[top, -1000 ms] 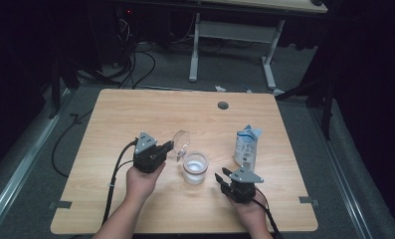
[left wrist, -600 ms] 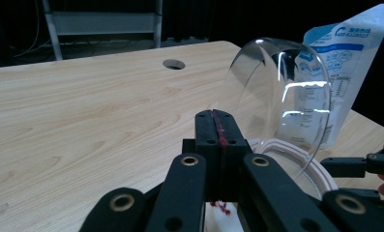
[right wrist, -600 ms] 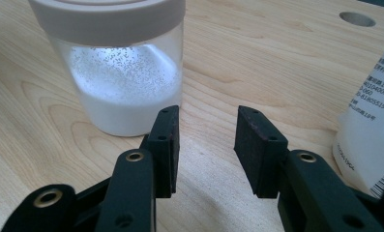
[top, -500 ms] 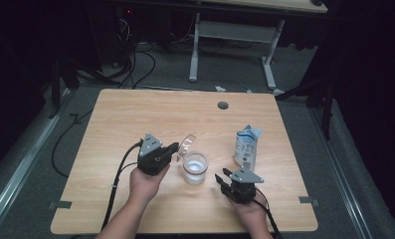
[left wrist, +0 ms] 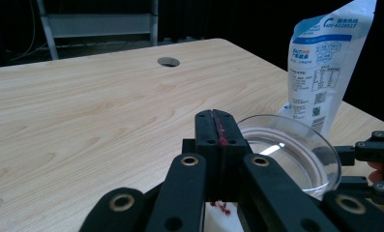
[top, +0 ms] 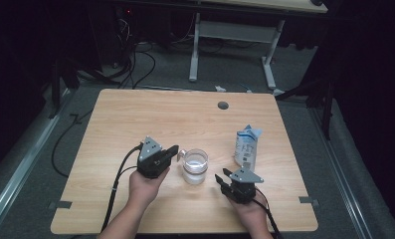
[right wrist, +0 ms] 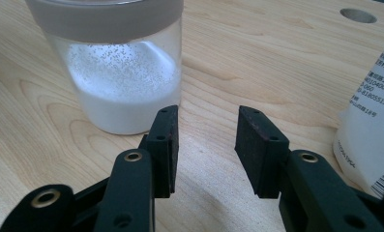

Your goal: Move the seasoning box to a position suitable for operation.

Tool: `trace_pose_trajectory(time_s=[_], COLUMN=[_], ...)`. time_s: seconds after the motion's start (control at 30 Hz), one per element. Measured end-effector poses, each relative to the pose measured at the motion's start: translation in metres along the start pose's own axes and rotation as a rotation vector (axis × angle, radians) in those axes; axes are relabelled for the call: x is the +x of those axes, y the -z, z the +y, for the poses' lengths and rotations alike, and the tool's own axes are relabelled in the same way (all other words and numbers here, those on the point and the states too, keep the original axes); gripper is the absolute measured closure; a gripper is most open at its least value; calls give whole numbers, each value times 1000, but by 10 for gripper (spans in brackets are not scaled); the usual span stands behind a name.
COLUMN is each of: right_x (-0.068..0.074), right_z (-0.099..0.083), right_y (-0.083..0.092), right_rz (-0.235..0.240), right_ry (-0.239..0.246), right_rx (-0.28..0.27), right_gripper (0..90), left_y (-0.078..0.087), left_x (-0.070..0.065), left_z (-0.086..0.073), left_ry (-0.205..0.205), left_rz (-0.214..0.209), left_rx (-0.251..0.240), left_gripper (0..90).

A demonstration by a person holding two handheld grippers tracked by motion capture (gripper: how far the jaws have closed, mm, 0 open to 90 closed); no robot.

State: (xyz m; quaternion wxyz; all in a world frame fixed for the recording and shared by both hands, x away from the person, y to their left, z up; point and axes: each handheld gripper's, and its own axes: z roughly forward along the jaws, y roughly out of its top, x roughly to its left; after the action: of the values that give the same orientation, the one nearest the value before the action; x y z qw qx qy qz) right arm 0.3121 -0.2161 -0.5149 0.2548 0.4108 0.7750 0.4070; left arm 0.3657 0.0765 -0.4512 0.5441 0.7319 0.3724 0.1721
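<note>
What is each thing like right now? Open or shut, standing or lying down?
Jar: standing upright, white powder in its bottom.
Lid: clear, seems to sit on the jar's mouth.
Bag: standing upright, top looks torn open.
Left gripper: jaws shut, right beside the lid.
Right gripper: jaws open, nothing between them.

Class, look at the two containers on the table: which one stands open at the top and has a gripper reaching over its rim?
The glass jar with white powder: its round mouth is open, and the shut left gripper meets its rim. The white pouch stands apart.
</note>
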Motion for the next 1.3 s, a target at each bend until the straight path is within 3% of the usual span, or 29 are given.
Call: trace_pose_trajectory(time_s=[0.7, 0.83, 0.93, 1.13, 1.3], right_x=[1, 4, 4, 1, 1], right_z=[-1, -1, 2, 20, 35], right_y=[0, 0, -1, -14, -25], right_rz=[6, 8, 3, -43, -61], right_ry=[1, -1, -15, -26, -24], right_rx=[1, -5, -23, -46, -59], right_gripper=[610, 773, 900, 900, 894], left_y=[4, 10, 20, 42, 58], left_x=[5, 6, 13, 38, 57], left_z=[-35, -45, -53, -61, -68], left_ry=[-18, -31, -41, -45, -23], left_rz=[23, 31, 58, 113, 150], left_rx=[68, 81, 83, 89, 79], left_gripper=[898, 898, 889, 846, 740])
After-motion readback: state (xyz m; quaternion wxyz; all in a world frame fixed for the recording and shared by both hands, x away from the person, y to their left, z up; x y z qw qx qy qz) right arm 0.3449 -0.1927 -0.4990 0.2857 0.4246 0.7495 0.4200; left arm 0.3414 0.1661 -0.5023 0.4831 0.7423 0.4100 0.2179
